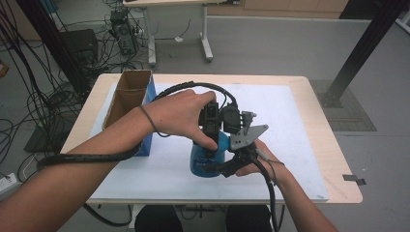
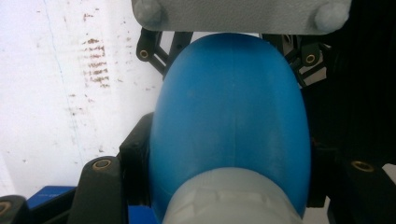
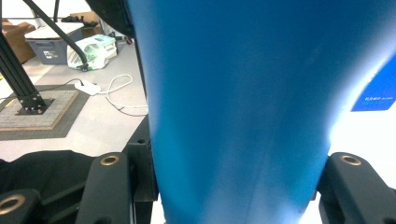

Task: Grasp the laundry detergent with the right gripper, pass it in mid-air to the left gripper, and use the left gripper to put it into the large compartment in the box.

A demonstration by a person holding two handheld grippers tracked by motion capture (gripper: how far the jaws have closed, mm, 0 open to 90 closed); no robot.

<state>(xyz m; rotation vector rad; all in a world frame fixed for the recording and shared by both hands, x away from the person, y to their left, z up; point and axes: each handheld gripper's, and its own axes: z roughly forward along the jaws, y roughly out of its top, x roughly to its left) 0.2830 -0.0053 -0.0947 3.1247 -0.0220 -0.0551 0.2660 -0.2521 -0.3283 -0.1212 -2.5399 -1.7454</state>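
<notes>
Both the left gripper and the right gripper were clamped on the blue bottle standing on the white surface.

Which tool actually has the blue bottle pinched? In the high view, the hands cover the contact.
Observer: The left tool does. Its jaws press both sides of the blue bottle, just past its pale cap.
Operator: And the right tool?
Observer: Its jaws sit against both sides of the bottle's body too.
Operator: Anything on the mat near it?
Observer: Brown smudges mark the white mat beside the bottle.
</notes>
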